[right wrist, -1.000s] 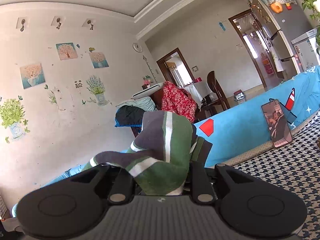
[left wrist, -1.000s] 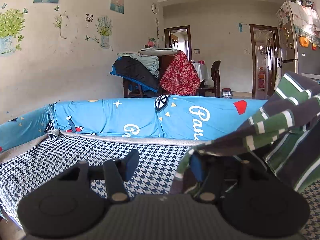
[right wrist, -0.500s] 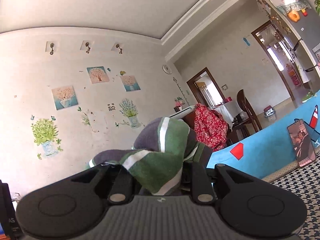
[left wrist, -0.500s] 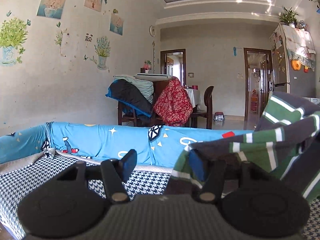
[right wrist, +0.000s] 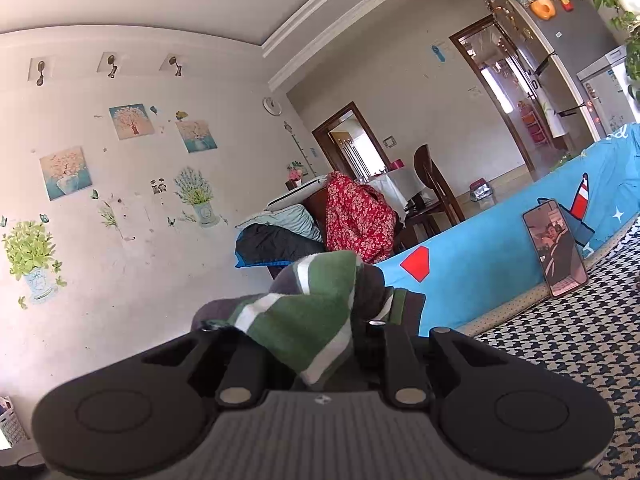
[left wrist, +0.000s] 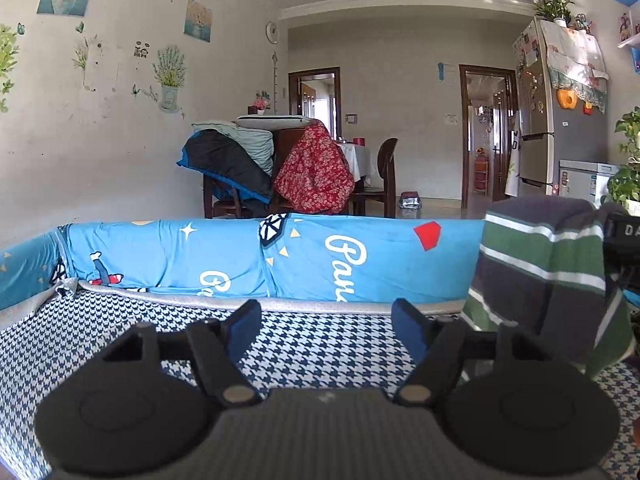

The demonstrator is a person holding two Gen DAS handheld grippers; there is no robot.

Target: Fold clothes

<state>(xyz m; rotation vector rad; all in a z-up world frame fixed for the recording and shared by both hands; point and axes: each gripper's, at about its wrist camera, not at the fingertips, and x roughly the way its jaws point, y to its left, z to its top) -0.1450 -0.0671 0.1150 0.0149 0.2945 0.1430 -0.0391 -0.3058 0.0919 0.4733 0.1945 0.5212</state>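
A houndstooth-patterned mat [left wrist: 120, 344] walled by a bright blue bumper [left wrist: 304, 260] fills the foreground, with a living room beyond it: stickered wall, a chair heaped with bedding, a fridge off to the right. The folding looks barely under way, as far as these views show: the striped green and grey garment [left wrist: 548, 272] hangs bunched in the air to the right of the left gripper [left wrist: 326, 332], not spread on the mat, and no neat fold is visible. The left gripper's fingers [left wrist: 244, 326] are opening, with nothing between them but bare mat ahead; the cloth lies wholly outside them, past the right finger. The right gripper [right wrist: 304, 344] has its fingers nearly together and clamped on a wad of the same garment, which bulges up and over them and hides the tips. That hand is held about level, carrying the cloth above the mat, while the left tilts slightly downward toward the mat. A phone [right wrist: 556, 252] leans against the bumper, well right of the right fingers. Laying the garment flat and making the folds seem to remain.
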